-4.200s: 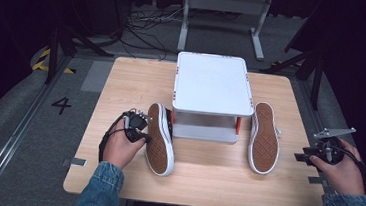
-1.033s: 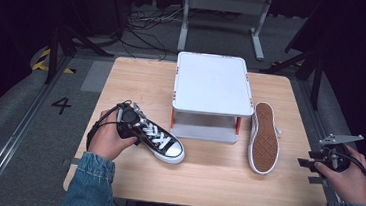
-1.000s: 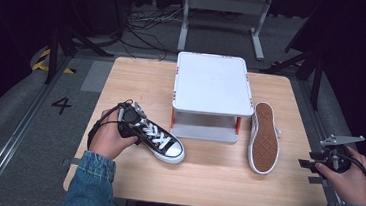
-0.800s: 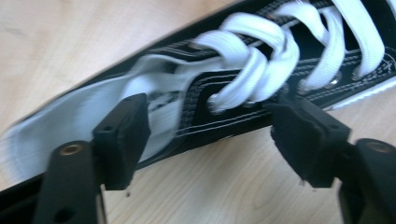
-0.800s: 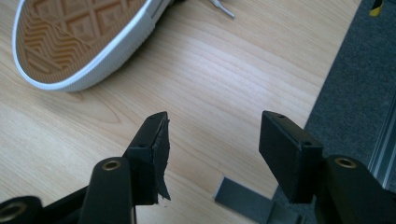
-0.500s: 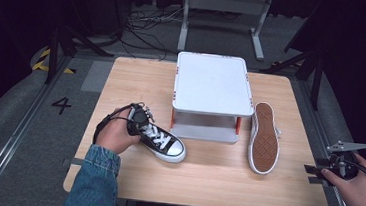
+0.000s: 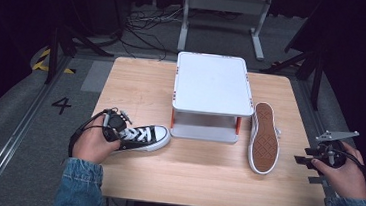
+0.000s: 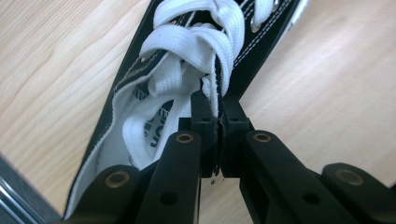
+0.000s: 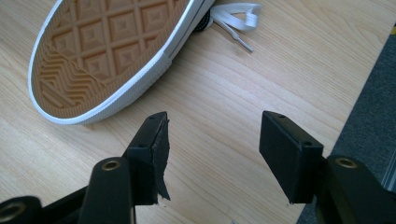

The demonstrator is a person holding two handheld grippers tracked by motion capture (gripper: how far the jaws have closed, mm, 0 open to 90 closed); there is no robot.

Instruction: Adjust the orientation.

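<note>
Black sneaker (image 7: pixel 144 137) upright near tabletop (image 7: pixel 137 84) left edge, left gripper (image 7: pixel 115 123) at its heel, second sneaker (image 7: pixel 264 137) sole-up beside white stand (image 7: pixel 213 83), left gripper view, jaws clamped on sneaker's collar, right gripper view, right gripper (image 9: pixel 212 154) jaws apart over bare wood near right edge.

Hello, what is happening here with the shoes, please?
A person holds a gripper in each hand at a table. The left gripper is shut on the black shoe, which stands upright before the white stand. The right gripper is open, near the other shoe lying sole up.
</note>
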